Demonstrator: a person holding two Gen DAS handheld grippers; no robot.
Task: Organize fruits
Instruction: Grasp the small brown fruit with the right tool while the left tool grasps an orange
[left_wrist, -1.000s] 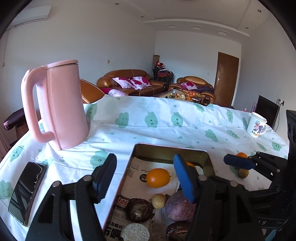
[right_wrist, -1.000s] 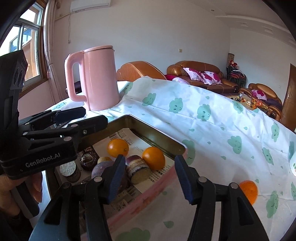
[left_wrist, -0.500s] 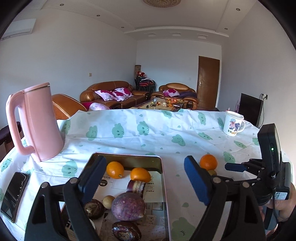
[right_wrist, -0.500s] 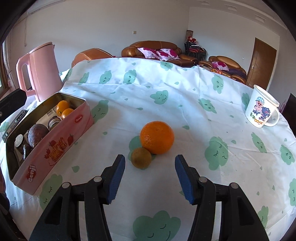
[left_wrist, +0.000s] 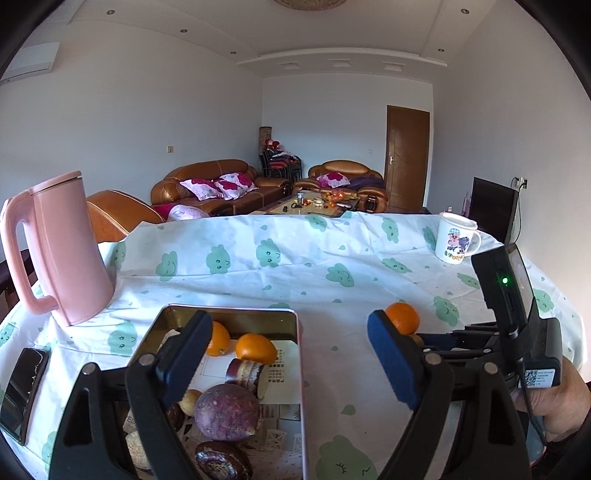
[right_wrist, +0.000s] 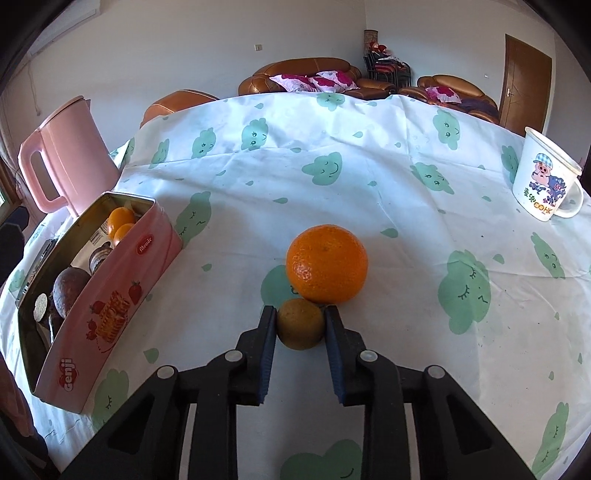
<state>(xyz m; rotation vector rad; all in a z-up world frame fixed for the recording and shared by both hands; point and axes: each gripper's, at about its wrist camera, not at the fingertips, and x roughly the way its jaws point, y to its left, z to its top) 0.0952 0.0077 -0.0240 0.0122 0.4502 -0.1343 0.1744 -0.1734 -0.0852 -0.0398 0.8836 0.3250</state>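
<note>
the pink tin (right_wrist: 110, 295) lies on the tablecloth (right_wrist: 369, 184), already holding oranges and darker fruits. to the right of the tin, well apart, sits a loose orange (right_wrist: 327, 264), and touching its near side a small brownish fruit (right_wrist: 300, 325). the right gripper (right_wrist: 300, 321) has just closed and pinches that small fruit. the left gripper (left_wrist: 288, 354) hangs spread and empty over the tin's right edge. the step looks like pick-up; next it likely needs lifting clear without nudging the orange, then carrying to the tin

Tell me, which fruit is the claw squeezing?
The small brownish-green fruit, pinched by the right claw. The orange behind it lies free.
</note>
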